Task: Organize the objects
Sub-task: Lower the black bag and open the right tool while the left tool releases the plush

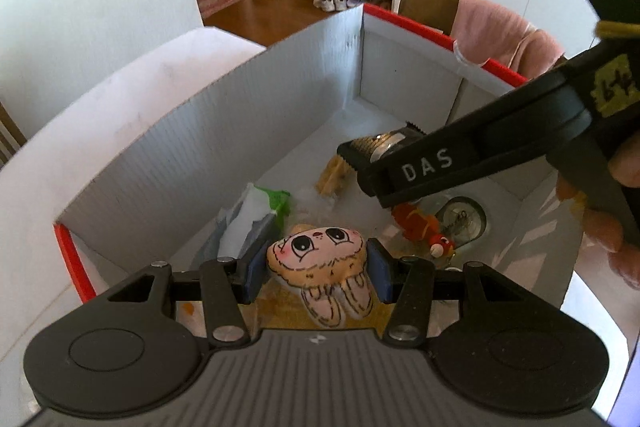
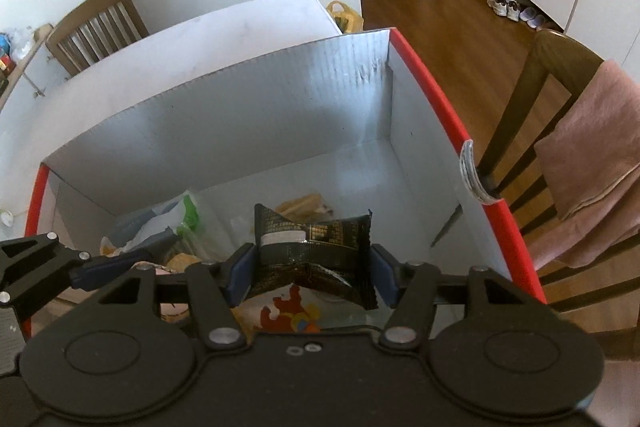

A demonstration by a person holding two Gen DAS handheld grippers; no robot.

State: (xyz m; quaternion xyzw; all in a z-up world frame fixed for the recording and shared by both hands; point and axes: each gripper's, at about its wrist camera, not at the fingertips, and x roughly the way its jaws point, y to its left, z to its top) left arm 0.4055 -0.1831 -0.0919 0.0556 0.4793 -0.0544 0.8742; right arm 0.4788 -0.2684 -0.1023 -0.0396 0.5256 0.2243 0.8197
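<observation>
My left gripper [image 1: 318, 271] is shut on a flat plush bunny-face toy [image 1: 320, 259] and holds it over the near end of a white cardboard box with red rims [image 1: 200, 143]. My right gripper [image 2: 310, 269] is shut on a black foil snack packet [image 2: 316, 247] and holds it inside the same box [image 2: 240, 115]. The right gripper also shows in the left wrist view [image 1: 360, 151], coming in from the right above the box floor. The left gripper shows at the left edge of the right wrist view [image 2: 100, 269].
In the box lie a green-and-white wrapper [image 1: 260, 211], a yellow item [image 1: 334, 175], a red and orange toy [image 1: 424, 227] and a round clear item [image 1: 464, 219]. The box stands on a white table [image 2: 240, 23]. A chair with a pink towel [image 2: 592, 155] stands to the right.
</observation>
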